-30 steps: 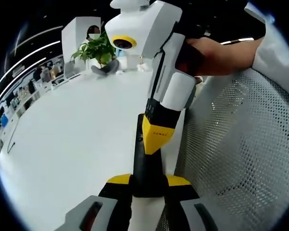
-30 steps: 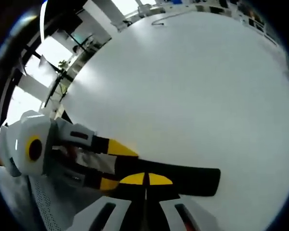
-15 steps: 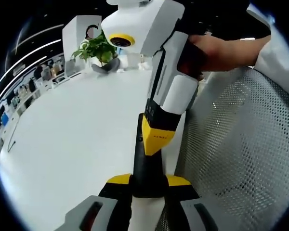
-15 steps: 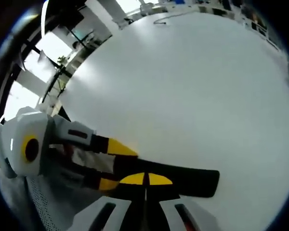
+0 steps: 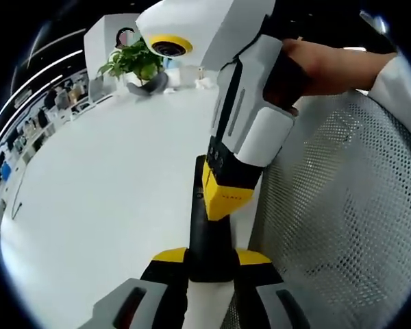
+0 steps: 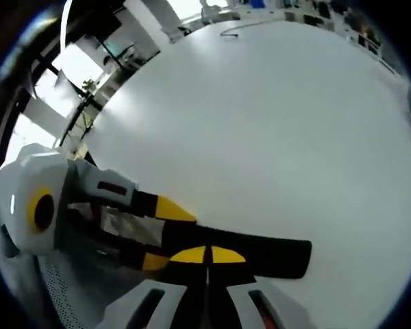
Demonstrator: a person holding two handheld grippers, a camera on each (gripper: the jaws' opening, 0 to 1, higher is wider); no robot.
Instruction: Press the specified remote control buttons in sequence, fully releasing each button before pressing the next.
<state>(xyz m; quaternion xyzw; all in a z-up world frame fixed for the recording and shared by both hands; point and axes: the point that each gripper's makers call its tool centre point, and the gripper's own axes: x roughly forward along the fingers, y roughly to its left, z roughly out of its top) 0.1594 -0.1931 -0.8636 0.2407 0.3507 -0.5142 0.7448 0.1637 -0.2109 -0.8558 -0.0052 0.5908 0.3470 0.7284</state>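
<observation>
On the white table (image 6: pixel 274 123), left gripper (image 5: pixel 209 257) grips the black remote (image 6: pixel 260 255); right gripper (image 6: pixel 207 253), jaws closed, presses a button, release next.

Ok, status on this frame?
Left gripper shut on remote. Right gripper shut, tips at remote. White table beneath, mesh chair beside.

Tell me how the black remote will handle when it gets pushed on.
Probably stiff: the remote juts straight from the left gripper without sagging. Likely light, being held by one end alone. It might pivot in the grip under a push from the right gripper, since its far end looks unsupported over the table.
</observation>
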